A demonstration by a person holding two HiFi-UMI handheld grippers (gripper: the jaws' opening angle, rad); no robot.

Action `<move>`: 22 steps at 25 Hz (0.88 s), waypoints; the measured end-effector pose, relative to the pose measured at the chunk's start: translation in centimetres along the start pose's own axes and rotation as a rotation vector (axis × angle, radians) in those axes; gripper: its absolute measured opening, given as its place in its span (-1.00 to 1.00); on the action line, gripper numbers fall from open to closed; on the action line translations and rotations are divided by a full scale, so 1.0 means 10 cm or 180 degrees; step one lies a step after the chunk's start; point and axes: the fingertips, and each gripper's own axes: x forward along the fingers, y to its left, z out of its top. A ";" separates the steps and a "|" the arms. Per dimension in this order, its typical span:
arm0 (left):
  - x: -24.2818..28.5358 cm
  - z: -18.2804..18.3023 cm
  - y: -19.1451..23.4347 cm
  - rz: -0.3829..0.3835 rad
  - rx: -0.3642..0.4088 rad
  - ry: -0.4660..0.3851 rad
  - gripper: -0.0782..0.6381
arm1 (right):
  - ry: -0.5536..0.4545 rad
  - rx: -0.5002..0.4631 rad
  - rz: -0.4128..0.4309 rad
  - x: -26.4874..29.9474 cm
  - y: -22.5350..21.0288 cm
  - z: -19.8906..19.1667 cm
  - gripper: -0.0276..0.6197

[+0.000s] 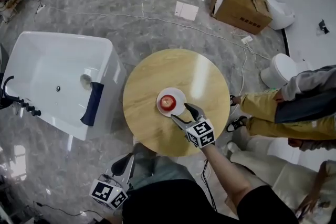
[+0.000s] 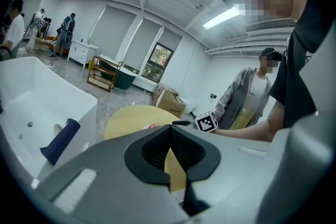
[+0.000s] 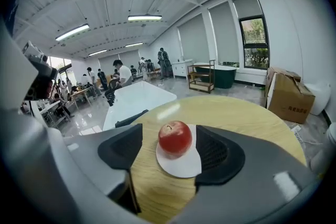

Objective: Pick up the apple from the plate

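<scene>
Round table (image 1: 157, 68) bears one plate (image 1: 179, 95), one apple (image 1: 168, 103); right claw (image 1: 181, 112) open, left claw (image 2: 169, 134) closed.

glossy apple (image 3: 175, 137), smooth wood-grain table (image 1: 173, 68)

The right hand-held gripper (image 1: 185, 114) reaches out on a bare arm (image 1: 231, 176). It tips down with its jaws wide apart. The left hand-held gripper (image 1: 122, 165) hangs low, jaws together.
</scene>
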 end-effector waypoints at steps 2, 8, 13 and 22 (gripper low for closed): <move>0.01 -0.01 0.05 0.0059 -0.0038 0.0036 -0.73 | 0.0062 -0.0008 0.0004 0.12 -0.05 -0.04 0.09; 0.03 -0.11 0.25 0.0200 -0.0127 0.0125 -0.73 | 0.0235 -0.0099 0.0021 0.47 -0.12 -0.17 0.23; 0.02 -0.17 0.41 0.0274 -0.0222 0.0143 -0.73 | 0.0342 -0.0199 0.0044 0.72 -0.11 -0.24 0.32; 0.00 -0.22 0.59 0.0362 -0.0329 0.0158 -0.73 | 0.0488 -0.0256 0.0054 0.96 -0.12 -0.37 0.32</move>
